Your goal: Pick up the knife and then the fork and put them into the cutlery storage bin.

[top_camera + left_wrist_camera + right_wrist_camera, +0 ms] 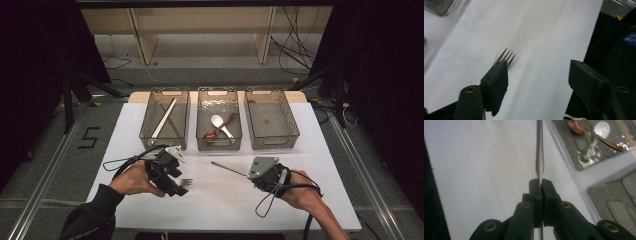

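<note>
While the right gripper clamped a metal chopstick pointing straight ahead from its jaws, the left gripper stood released, fork tines ahead; a floor-marked "5" was legible.

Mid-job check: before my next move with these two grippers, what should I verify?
1. Right gripper shut on the metal utensil: ok, jaws pinch its thin end.
2. Kind of utensil, for choosing a bin: cannot tell, its far end does not show clearly.
3. Left gripper open: ok, jaws stand wide apart.
4. Fork released: ok, it lies on the table outside the jaws; whether it touches one jaw: cannot tell.
5. Right bin has room: ok, nothing large in it.
6. Utensil lifted off the table: cannot tell.
</note>
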`<state>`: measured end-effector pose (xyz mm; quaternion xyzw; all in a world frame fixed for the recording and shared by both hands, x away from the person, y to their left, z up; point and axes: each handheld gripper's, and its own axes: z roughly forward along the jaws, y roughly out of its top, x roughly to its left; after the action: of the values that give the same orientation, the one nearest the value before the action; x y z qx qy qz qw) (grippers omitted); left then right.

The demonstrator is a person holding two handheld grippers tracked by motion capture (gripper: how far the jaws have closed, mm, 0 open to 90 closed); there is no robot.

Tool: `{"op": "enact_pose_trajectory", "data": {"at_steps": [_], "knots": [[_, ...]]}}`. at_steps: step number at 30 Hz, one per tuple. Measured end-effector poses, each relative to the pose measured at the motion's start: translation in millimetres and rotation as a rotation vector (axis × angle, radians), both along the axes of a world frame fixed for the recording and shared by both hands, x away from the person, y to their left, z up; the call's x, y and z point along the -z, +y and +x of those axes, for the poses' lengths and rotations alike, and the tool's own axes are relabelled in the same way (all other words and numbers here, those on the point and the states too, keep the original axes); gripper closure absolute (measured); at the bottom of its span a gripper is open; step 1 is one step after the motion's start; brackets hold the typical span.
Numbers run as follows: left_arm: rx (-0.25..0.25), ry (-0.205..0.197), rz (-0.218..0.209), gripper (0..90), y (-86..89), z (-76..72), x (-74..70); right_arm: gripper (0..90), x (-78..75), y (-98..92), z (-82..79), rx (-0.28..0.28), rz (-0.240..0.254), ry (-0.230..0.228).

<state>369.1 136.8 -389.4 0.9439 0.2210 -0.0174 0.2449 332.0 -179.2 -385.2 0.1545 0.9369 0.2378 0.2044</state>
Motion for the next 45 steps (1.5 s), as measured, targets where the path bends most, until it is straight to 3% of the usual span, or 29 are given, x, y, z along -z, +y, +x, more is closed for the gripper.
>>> {"op": "enact_pose_trajectory", "data": {"at_steps": [4, 7, 15, 23, 25, 29, 36, 45], "knots": [[-0.044, -0.032, -0.003, 25.9, 10.6, -1.6, 3.6, 89.2, -5.8, -14.4, 10.0, 0.068, 0.026, -0.010], [-0.059, -0.059, 0.032, 24.4, 15.6, -3.9, 8.8, 89.2, -10.0, -24.2, 19.2, 0.106, 0.044, -0.020], [-0.106, -0.089, 0.000, 19.9, 25.2, -7.1, 14.5, 89.2, -25.4, -44.3, 46.7, 0.207, 0.097, -0.019], [-0.161, -0.138, -0.031, 18.6, 32.1, -11.5, 17.5, 89.1, -35.0, -54.5, 80.2, 0.325, 0.111, -0.025], [-0.163, -0.141, -0.010, 18.6, 32.6, -12.1, 19.6, 89.1, -36.9, -55.8, 88.4, 0.340, 0.111, -0.025], [-0.175, -0.138, -0.011, 17.7, 35.5, -12.3, 22.5, 89.1, -40.3, -58.1, 104.1, 0.387, 0.120, -0.029], [-0.204, -0.148, -0.025, 16.1, 40.0, -14.5, 23.6, 89.1, -36.1, -60.8, 134.7, 0.491, 0.128, -0.010], [-0.215, -0.164, -0.054, 15.7, 43.7, -17.1, 22.0, 89.0, -28.2, -60.3, 163.7, 0.563, 0.122, 0.010]]}}
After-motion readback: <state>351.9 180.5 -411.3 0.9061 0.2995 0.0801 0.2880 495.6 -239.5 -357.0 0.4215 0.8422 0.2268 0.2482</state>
